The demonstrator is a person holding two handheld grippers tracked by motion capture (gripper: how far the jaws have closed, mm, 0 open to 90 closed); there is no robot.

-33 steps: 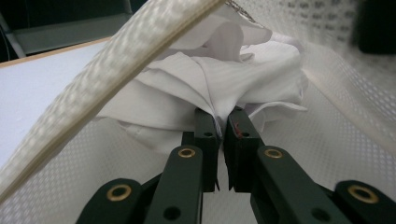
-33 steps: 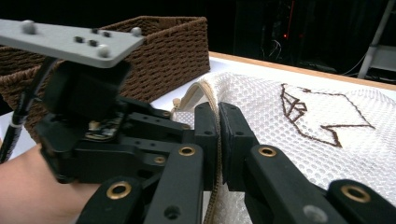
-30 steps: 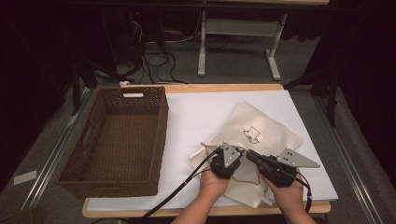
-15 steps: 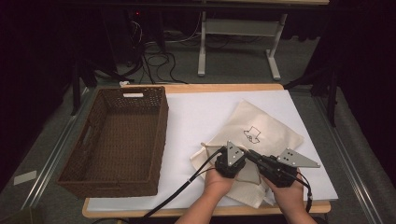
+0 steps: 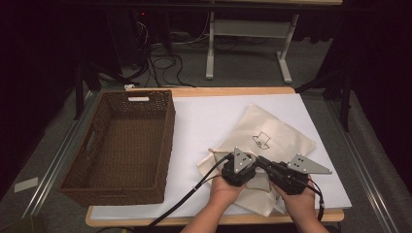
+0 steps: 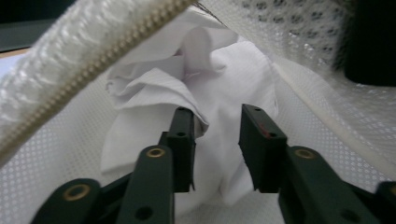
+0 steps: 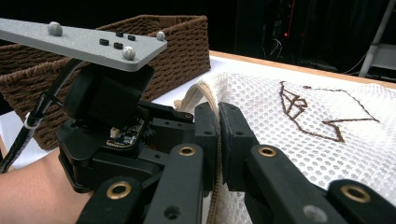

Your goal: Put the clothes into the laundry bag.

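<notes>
dim room, table lit from above; close mesh and zipper blurred.

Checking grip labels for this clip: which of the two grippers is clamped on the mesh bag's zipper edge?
The right gripper: its jaws pinch the mesh bag rim. The left gripper is open inside, around white cloth.

The high view sits above the person's edge of the table [image 5: 204, 111], looking forward and down, far enough to take in the whole top plus floor behind. The left gripper view is super close, peering inside the mesh bag [image 6: 327, 42]. The right gripper view rides low, facing across toward the basket [image 7: 173, 42]. All three share that bag.
</notes>
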